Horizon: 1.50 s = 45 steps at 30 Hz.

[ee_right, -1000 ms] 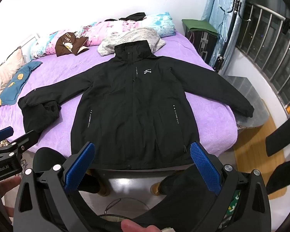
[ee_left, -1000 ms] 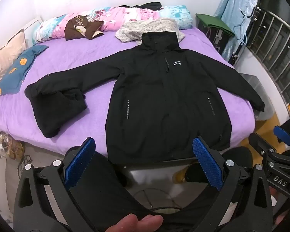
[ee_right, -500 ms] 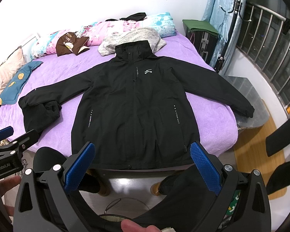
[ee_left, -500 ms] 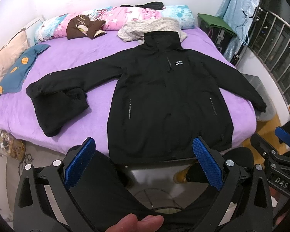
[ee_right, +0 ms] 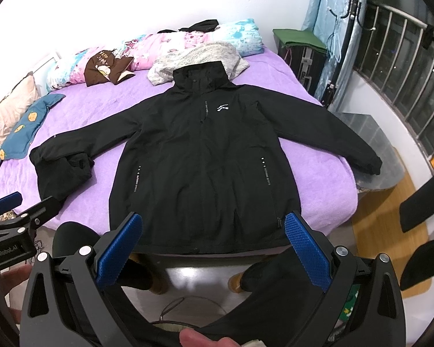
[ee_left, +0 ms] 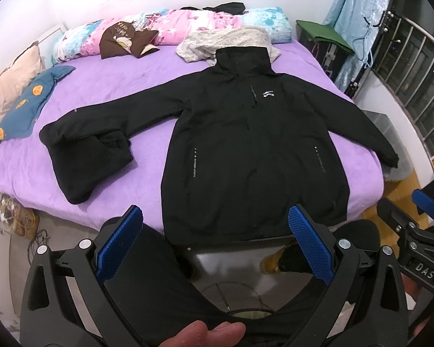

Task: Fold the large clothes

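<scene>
A large black jacket (ee_left: 254,156) lies flat and face up on the purple bed (ee_left: 124,86), sleeves spread out, collar toward the pillows, hem at the near edge. It also shows in the right wrist view (ee_right: 205,167). My left gripper (ee_left: 215,245) is open and empty, held in the air above the floor just before the hem. My right gripper (ee_right: 214,248) is open and empty too, at the same distance from the hem. The jacket's right sleeve end (ee_right: 367,162) hangs over the bed's right edge.
A folded black garment (ee_left: 86,162) lies under the left sleeve end. Pillows (ee_left: 188,26), a grey blanket (ee_left: 228,40) and a brown cushion (ee_left: 121,37) line the headboard side. A grey box (ee_right: 370,147) and a barred window (ee_right: 405,81) stand right of the bed.
Both grippers have drifted slightly; the jacket sits a little lower in the left wrist view. Nothing has been grasped or moved.
</scene>
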### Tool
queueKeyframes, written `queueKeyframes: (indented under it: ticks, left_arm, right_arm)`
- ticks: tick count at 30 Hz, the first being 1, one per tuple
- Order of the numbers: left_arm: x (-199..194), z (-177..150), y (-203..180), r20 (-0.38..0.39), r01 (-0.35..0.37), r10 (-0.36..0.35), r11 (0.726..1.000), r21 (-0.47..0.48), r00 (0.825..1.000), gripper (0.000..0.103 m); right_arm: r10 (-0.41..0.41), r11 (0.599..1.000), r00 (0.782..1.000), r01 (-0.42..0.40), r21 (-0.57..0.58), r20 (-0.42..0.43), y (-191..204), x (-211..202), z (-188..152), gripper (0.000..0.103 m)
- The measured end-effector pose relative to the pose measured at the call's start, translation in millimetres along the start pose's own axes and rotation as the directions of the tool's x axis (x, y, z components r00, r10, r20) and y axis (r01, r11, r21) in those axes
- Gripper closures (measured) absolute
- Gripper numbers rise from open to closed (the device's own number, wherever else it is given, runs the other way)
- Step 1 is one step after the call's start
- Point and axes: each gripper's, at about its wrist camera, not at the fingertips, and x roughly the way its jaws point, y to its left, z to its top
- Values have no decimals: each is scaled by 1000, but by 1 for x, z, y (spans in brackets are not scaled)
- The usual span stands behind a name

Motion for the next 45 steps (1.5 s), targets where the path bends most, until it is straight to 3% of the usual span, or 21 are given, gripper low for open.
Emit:
queueKeyframes:
  ticks: [31, 45]
  left_arm:
    - [-6, -1, 2, 14, 20, -20, 1000, -2, 1000, 6]
    - [13, 3, 27, -1, 16, -16, 999, -51, 1000, 6]
  right_arm:
    - [2, 1000, 1000, -2, -11, 5, 1, 0, -1, 6]
    - [-10, 998, 1000, 9, -61, -21, 28, 16, 13, 6]
